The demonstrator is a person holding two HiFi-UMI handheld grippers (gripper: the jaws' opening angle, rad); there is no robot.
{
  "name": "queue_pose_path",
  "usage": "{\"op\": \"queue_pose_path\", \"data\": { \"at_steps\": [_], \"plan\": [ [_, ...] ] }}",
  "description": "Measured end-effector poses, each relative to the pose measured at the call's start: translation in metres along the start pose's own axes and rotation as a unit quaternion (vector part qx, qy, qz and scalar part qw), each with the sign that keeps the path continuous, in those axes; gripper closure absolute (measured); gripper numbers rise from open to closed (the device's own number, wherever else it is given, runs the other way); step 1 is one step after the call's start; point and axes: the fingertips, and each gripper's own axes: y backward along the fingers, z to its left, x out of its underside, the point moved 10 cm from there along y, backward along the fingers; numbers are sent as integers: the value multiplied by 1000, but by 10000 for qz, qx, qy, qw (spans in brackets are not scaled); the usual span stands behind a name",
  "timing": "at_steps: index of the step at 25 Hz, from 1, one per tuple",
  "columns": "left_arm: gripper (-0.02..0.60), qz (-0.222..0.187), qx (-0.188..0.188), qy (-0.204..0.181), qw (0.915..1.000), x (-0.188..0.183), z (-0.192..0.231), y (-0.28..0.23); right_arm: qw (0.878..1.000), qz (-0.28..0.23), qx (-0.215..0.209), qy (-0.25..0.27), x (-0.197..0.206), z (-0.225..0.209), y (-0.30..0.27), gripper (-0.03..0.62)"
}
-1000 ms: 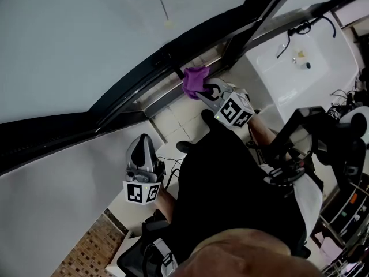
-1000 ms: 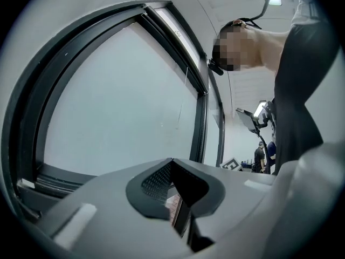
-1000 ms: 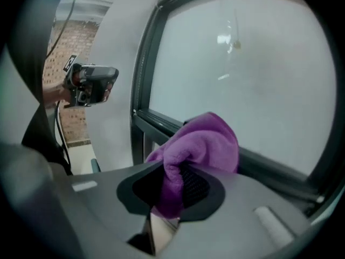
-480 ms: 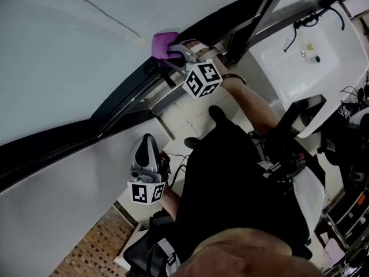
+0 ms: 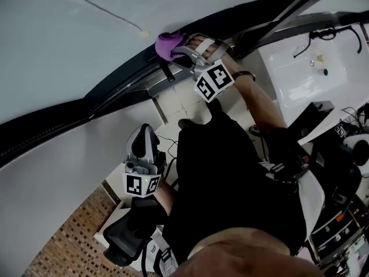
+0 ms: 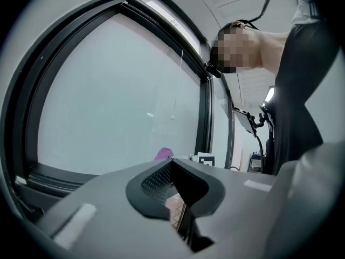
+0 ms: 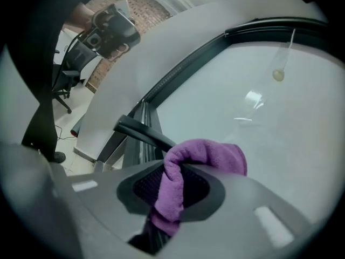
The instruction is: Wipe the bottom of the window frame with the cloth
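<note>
While the left gripper (image 6: 172, 169) hangs low beside the person's dark clothing, at the lower left of the head view, its jaws are drawn together on nothing, and it has hardly moved over the last second. Its marker cube (image 5: 141, 184) faces the camera. Further up, the right arm reaches out to the window, and the right gripper (image 7: 171, 188) is clamped on the purple cloth (image 7: 207, 152), which is pinched between the pads and bulges out over the upper jaw. A second ago that cloth sat near the middle of the head view, close to the upright bar of the window frame (image 5: 115, 85). It has since travelled up and to the left along the bottom rail, and in the last half second it has barely shifted. Now it lies at the upper middle of the head view, over the dark rail just where the glass (image 5: 69, 39) begins. Whether it presses on the rail or only hovers there I cannot tell. I judge the wiping stroke to be under way, with the long run of rail toward the left edge not yet covered. As for writing, both cubes bear only black-and-white square patterns, no brand or label shows on cloth or grippers, and a small mark high on the frame in the left gripper view is too small to read.
</note>
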Motion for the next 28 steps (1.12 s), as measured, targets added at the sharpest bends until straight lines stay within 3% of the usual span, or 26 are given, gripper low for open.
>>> {"op": "queue_pose_path", "data": {
  "at_steps": [7, 13, 16, 18, 20, 22, 24, 25, 28],
  "plan": [
    [591, -39, 427, 150, 9990, 12, 14, -18, 9970, 50, -240, 732, -15, 27, 27, 528],
    [591, -266, 1076, 333, 9933, 12, 34, -36, 9962, 445, -250, 704, -38, 42, 49, 528],
    [591, -428, 1429, 475, 9877, 15, 47, -39, 9961, 330, -794, 208, -59, 65, 69, 528],
    [591, -502, 1592, 526, 9846, 16, 54, -42, 9896, -114, -1181, -813, -63, 72, 84, 528],
    [591, -573, 1683, 553, 9825, 15, 61, -44, 9779, -375, -837, -1880, -54, 57, 94, 528],
    [591, -639, 1714, 587, 9814, 15, 69, -41, 9650, -335, 165, -2594, -40, 28, 94, 528],
    [591, -694, 1692, 635, 9811, 18, 79, -32, 9414, 138, 1060, -3199, -28, 3, 83, 528],
    [591, -709, 1662, 656, 9814, 21, 84, -28, 9360, 405, 1289, -3250, -23, -7, 72, 528],
    [591, -711, 1478, 674, 9841, 25, 95, -16, 9464, 827, 1284, -2847, -12, -27, 24, 528]
  ]
}}
